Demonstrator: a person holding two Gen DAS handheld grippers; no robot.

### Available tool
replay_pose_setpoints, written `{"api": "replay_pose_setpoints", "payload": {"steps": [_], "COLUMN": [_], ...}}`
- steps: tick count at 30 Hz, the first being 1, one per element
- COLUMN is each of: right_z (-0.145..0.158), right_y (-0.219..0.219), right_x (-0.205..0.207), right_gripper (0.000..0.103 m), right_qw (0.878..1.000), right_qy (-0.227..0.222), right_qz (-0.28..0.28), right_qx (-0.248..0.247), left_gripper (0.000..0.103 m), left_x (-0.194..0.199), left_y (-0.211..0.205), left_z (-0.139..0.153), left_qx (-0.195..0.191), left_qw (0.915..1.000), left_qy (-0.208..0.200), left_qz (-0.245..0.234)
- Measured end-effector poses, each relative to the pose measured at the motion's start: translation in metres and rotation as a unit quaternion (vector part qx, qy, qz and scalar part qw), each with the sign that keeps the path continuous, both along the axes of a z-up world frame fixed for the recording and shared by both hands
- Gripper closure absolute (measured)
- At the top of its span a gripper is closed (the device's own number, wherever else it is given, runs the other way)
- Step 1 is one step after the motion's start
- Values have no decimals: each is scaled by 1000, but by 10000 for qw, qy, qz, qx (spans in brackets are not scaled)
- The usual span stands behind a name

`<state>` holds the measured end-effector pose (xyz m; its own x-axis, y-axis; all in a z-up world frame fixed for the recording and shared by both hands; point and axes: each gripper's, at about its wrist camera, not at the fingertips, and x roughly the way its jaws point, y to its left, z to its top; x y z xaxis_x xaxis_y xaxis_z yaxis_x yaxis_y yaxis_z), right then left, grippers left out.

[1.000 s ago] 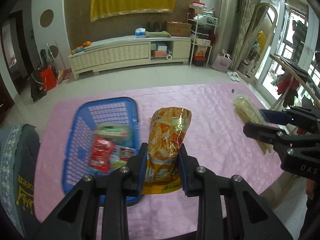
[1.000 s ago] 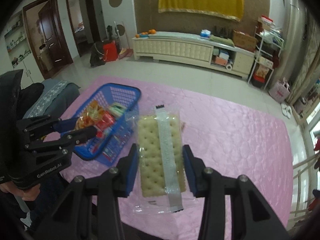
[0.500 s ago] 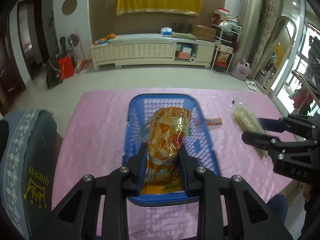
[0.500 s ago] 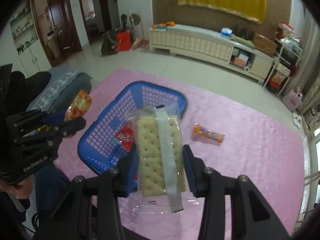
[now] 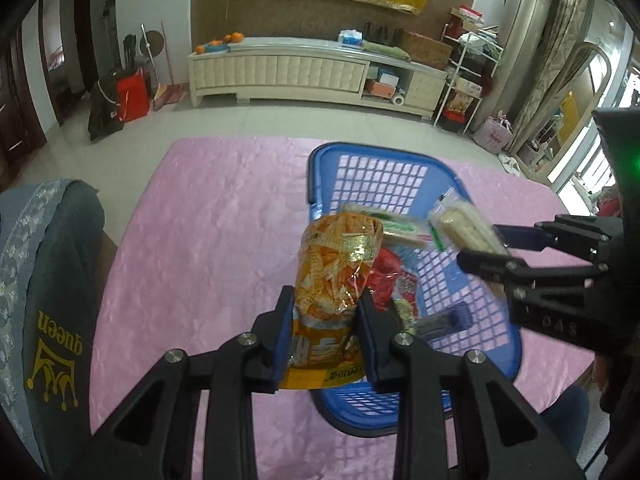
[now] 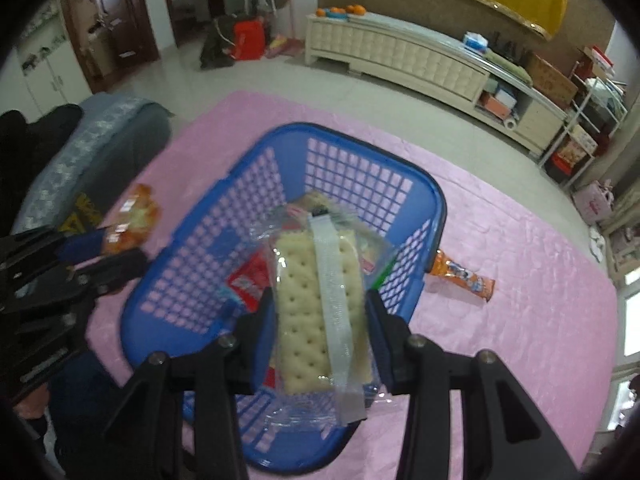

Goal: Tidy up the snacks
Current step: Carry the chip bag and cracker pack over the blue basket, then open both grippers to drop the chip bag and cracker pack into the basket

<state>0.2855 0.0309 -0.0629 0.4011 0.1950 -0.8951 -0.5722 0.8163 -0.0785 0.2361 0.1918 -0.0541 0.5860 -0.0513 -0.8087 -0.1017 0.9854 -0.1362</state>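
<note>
Crinkly orange foil snack bag [image 5: 336, 264] sits pinched in my left gripper [image 5: 326, 332]; my right gripper [image 6: 320, 320] clamps a clear-wrapped cracker pack [image 6: 316, 300], both above the blue plastic lattice basket [image 6: 360, 172] on the quilted pink surface [image 5: 208, 232].

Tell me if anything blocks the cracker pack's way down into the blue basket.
Nothing visible does. The right gripper holds the cracker pack over the open basket. Snacks already lie on the basket floor, but bare space remains beside them.

Basket [image 6: 434, 200] contents mostly hidden behind cracker pack [image 6: 320, 312]; left gripper [image 6: 100, 256] blurred, edge-cropped
</note>
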Motion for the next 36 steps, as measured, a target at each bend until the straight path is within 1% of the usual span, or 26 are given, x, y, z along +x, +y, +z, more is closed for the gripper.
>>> {"api": "replay_pose_setpoints", "payload": {"steps": [2,4,5,6,7,9,11,17,22,28,36], "right_z": [-5,-6,-6,-6,-6,-2,4,15,21,18,3], "right_y": [4,3,2,3,1,-2,-6,-18,-29,-43,-64], "right_x": [4,6,6,5,4,2,0,-5,-7,1,18], "right_gripper": [56,53,48,38,33,16,12,12,12,12,12], "right_qw": [9999,9999,9998,9996,9994,9989,9988,9989,9983,9975,9962], "right_qy": [31,-1,-30,-77,-129,-252,-288,-235,-265,-204,-64], "right_qz": [-85,-159,-193,-242,-280,-343,-381,-413,-511,-654,-812], "right_qx": [-49,-62,-84,-135,-169,-183,-108,43,133,179,294], "left_gripper": [75,75,75,75,75,75,75,74,73,72,71], "left_x": [-1,-1,-2,-2,-3,-7,-8,-11,-8,5,37], "left_y": [4,4,5,4,4,3,1,-8,-20,-33,-46], "left_z": [-4,-5,-5,-5,-4,-1,3,17,22,17,4], "left_qx": [-19,74,89,71,39,34,86,51,15,-8,-25], "left_qw": [10000,10000,9999,10000,10000,10000,10000,10000,9998,9993,9982], "left_qy": [31,40,42,44,43,28,15,-44,-65,-18,131], "left_qz": [24,38,40,40,39,26,9,-44,-172,-367,-586]}}
